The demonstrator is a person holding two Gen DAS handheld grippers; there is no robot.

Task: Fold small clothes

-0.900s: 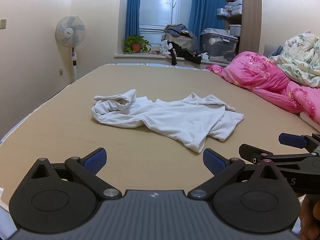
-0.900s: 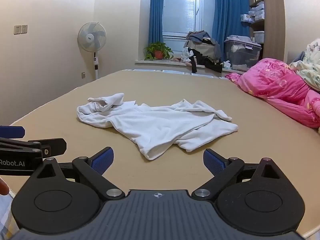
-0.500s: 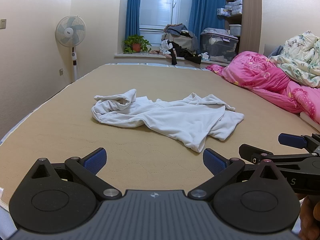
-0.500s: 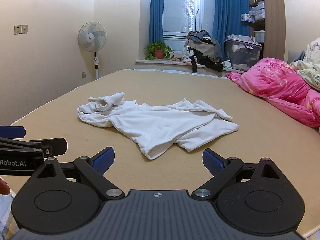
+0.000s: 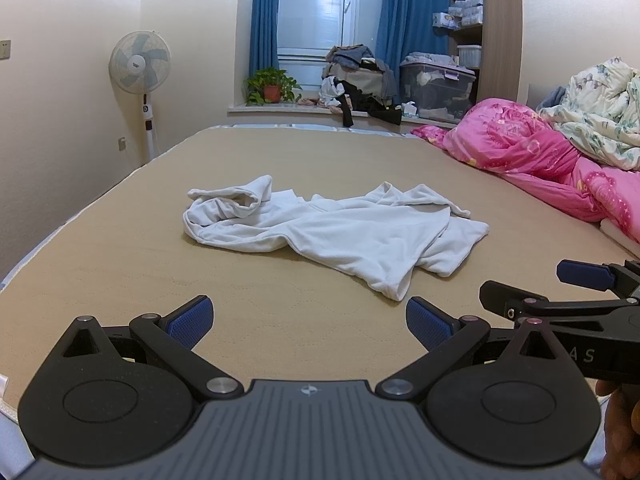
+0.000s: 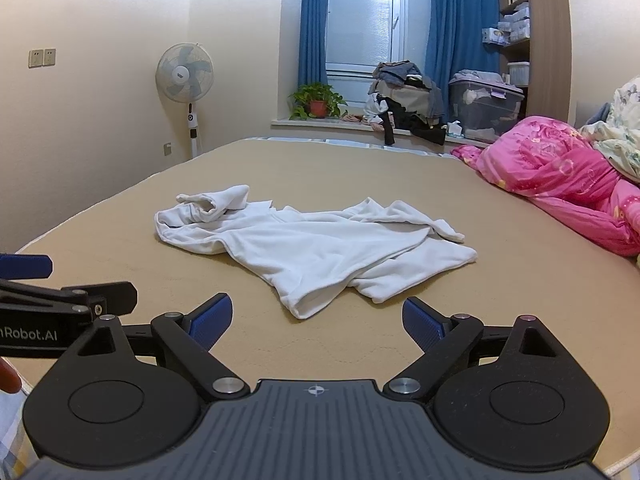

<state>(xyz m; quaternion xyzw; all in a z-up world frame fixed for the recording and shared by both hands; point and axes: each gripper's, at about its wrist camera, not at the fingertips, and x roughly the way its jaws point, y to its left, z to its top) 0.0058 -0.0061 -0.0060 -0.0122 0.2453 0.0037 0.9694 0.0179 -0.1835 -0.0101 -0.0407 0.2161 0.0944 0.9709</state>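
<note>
A crumpled white garment [image 5: 336,232] of soft knit cloth is spread unevenly mid-bed, with one rolled sleeve raised at its left end. The bed [image 5: 120,280] is covered by a tan quilted sheet with faint stitched hexagons. The left tongs [image 5: 308,322] and right tongs [image 6: 317,320] are held spread wide, empty, short of the garment. A pink quilt [image 5: 532,160] is heaped at the right edge. A pedestal fan [image 6: 185,80] is placed by the cream wall.

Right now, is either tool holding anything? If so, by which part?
Nothing held. The left tool and right tool are both open, short of the shirt, which lies crumpled on the bed.
</note>
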